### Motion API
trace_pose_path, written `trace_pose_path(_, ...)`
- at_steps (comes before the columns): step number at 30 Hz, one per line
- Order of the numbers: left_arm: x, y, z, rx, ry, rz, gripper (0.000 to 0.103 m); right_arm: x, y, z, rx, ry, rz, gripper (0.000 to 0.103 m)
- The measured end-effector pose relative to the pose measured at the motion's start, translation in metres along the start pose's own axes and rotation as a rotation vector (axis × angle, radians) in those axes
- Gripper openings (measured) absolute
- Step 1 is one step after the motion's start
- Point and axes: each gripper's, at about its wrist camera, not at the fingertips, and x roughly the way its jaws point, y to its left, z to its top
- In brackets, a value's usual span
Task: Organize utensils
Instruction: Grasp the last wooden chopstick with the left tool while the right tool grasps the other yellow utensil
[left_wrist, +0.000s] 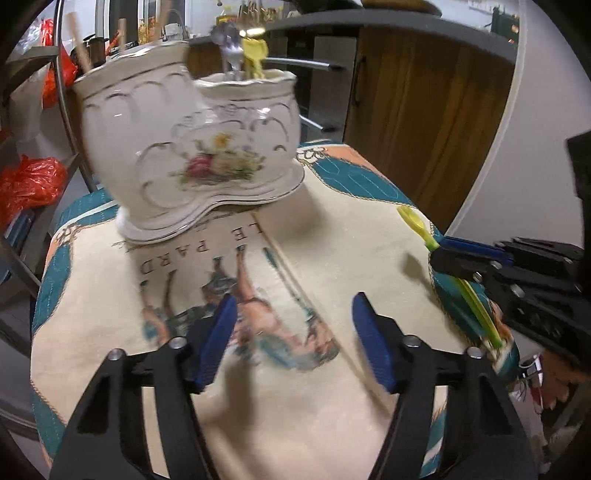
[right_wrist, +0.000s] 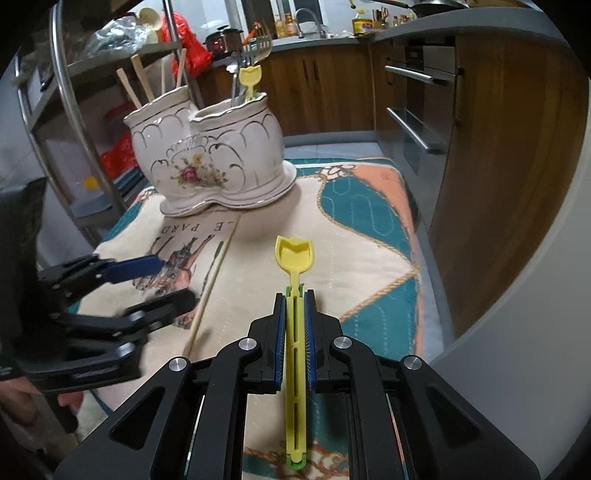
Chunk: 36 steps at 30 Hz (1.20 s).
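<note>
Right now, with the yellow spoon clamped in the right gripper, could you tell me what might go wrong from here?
1. The right gripper pinches the yellow spoon along its thin handle, so the spoon could twist or slip.
2. The right pot of the ceramic holder already holds a fork and another yellow spoon; the new one may snag.
3. The open left gripper hovers close by and could collide.

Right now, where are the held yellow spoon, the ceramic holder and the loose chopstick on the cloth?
yellow spoon (right_wrist: 294, 254): right wrist view, on its bowl.
ceramic holder (right_wrist: 236, 147): right wrist view, on the right pot's front wall.
chopstick (right_wrist: 210, 284): right wrist view, mid-shaft.
</note>
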Motion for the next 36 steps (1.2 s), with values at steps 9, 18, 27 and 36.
trace_pose_path(9, 0.028, -0.014, 0.006, 0.014, 0.047, 0.098, 0.031, -0.004, -0.007, -0.003, 0.008, -0.012, 0.006, 0.011)
trace_pose_path(18, 0.017, 0.001, 0.005, 0.057, 0.102, 0.003, 0.007, -0.003, 0.004, -0.006, -0.017, -0.007, 0.040, 0.011)
trace_pose_path(27, -0.017, 0.041, -0.022, 0.181, 0.191, -0.046, 0.005, 0.015, 0.021, -0.011, -0.083, 0.091, 0.066, 0.011)
trace_pose_path(36, -0.027, 0.069, -0.036, 0.233, 0.228, -0.051, 0.006, 0.021, 0.034, -0.011, -0.168, 0.196, 0.046, 0.014)
